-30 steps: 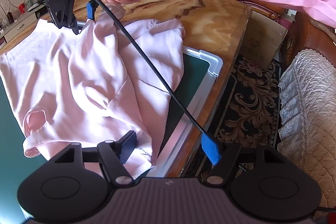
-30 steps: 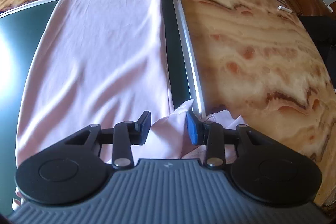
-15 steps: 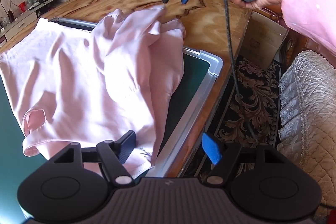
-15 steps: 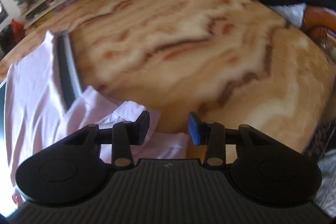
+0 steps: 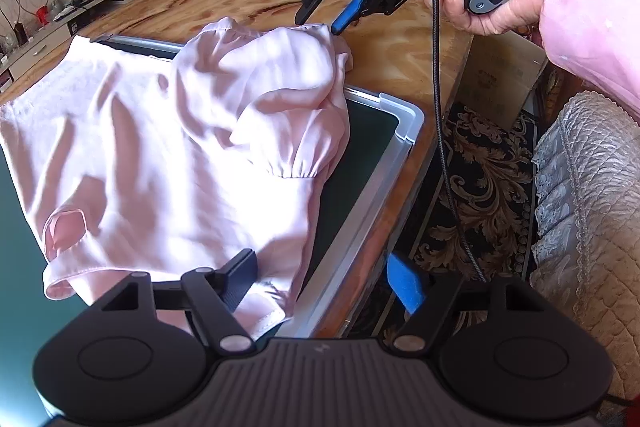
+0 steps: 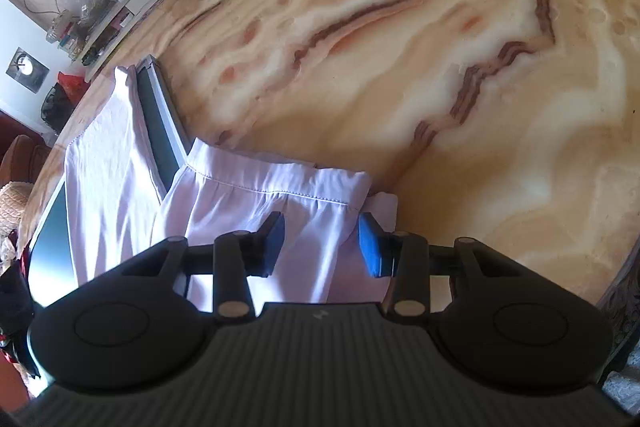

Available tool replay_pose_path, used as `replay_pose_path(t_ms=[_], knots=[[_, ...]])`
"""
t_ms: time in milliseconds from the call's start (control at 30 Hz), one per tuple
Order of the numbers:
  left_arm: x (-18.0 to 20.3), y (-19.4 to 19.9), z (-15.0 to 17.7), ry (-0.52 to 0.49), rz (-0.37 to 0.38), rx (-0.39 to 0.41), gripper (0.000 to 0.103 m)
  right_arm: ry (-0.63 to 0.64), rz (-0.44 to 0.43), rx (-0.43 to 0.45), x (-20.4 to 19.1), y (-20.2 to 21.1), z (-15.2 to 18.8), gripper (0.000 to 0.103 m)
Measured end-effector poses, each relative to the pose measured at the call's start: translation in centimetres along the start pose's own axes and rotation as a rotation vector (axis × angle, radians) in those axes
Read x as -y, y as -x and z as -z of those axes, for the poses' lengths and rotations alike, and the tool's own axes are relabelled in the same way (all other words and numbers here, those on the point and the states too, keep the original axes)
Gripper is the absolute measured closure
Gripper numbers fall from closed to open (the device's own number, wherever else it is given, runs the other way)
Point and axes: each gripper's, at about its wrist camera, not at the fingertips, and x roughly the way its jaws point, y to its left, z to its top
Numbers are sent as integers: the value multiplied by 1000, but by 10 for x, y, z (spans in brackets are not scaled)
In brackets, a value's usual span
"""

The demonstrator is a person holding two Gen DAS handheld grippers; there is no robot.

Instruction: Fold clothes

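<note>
Near the desk (image 6: 400,47) corner, a pink garment (image 5: 168,147) lies half-folded on a green board (image 5: 360,163). Right tongs (image 6: 322,243) straddle its gathered hem, unclenched; left tongs (image 5: 320,279) hover released. Pinching the hem squarely should keep the fold straight.

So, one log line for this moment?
left claw: open, at shirt hem | right claw: open, astride bunched edge | board: under shirt

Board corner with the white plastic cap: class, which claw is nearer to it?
Left. The left claw hovers open beside the capped board corner, straddling the board's rim. The right claw sits farther back, over the shirt's far hem.
</note>
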Motion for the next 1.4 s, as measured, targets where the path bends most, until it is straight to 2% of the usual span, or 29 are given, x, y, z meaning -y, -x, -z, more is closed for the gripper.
replay_pose_path(t_ms=[33, 67, 100, 133, 333, 433, 533, 600, 633, 700, 733, 767, 933, 1133, 1267, 1400], knots=[[0, 0, 0, 1, 0, 0, 26, -11, -8, -2, 2, -3, 0, 56], [1, 0, 0, 3, 2, 0, 26, -22, -21, -4, 4, -5, 1, 68], [0, 1, 0, 6, 3, 0, 26, -32, -41, -7, 6, -6, 2, 97], [0, 1, 0, 6, 4, 0, 26, -43, -60, -8, 8, -6, 3, 101], [-1, 3, 2, 8, 8, 2, 26, -126, -139, 78, 32, 29, 17, 101], [-3, 5, 3, 15, 10, 3, 26, -152, -106, 68, 48, 29, 20, 101], [-4, 6, 4, 15, 7, 1, 26, -148, -30, 16, 57, 5, 18, 98], [-4, 7, 4, 23, 3, -2, 27, -152, -28, -3, 58, -4, 19, 90], [-5, 8, 5, 30, 2, -1, 28, -157, -33, -3, 58, -4, 20, 84], [-6, 10, 4, 41, -3, 6, 30, -154, -36, 12, 56, 2, 25, 53], [-7, 12, 2, 47, -3, 15, 31, -151, -34, 19, 55, 4, 28, 51], [-7, 14, 1, 50, -3, 33, 31, -152, -39, 21, 56, 6, 30, 49], [-3, 22, -10, 42, 0, 104, 31, -249, -173, -7, 73, 6, 48, 49], [4, 10, -15, 5, -1, 71, 31, -354, -289, -41, 81, -1, 62, 49], [3, 4, -15, 13, 11, 60, 31, -426, -313, -70, 81, -1, 77, 49], [3, -4, -12, 6, 20, 28, 31, -458, -358, -34, 79, -14, 74, 49]])
